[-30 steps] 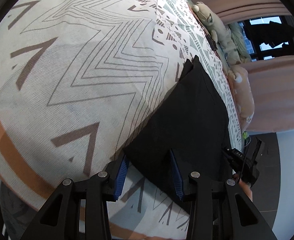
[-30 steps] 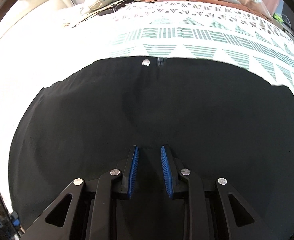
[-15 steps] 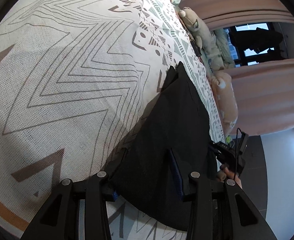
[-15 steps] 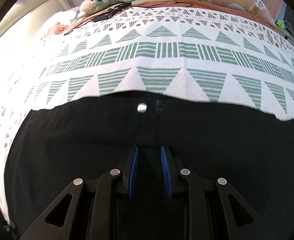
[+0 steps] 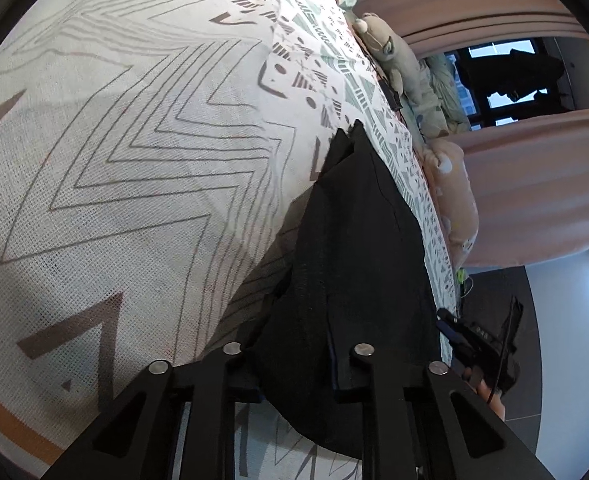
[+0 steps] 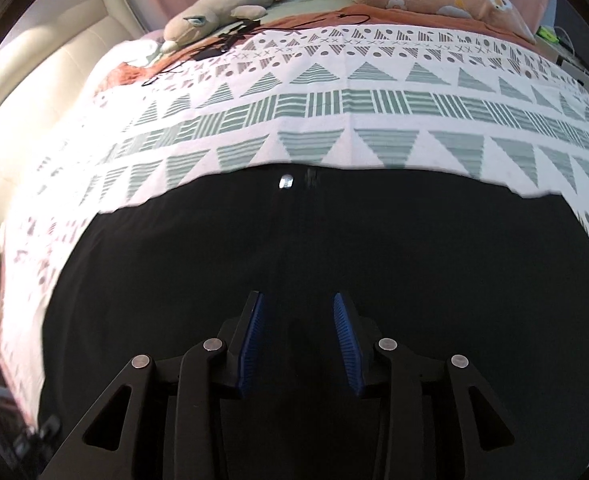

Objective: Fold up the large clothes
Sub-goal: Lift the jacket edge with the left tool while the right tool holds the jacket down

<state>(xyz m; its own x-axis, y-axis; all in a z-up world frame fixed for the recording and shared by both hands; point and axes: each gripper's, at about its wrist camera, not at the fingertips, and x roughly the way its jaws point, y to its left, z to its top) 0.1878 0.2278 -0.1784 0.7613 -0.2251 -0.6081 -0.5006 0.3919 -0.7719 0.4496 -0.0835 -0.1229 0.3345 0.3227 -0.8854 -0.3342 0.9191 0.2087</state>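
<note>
The left gripper point(image 5: 294, 364) is clamped on a corner of the black trousers point(image 5: 358, 248), which run toward one o'clock across the patterned bedspread point(image 5: 134, 140). The right gripper point(image 6: 299, 336) hovers over the trousers with jaws apart, the waist button point(image 6: 285, 181) at twelve o'clock. To fold well, I would seat the cloth deep between the blue pads point(image 6: 250, 340) before closing, then carry both ends level.

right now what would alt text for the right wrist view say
The right claw is open above black trousers spread flat on a patterned bedspread; a silver waistband button faces the stuffed toys beyond.
</note>
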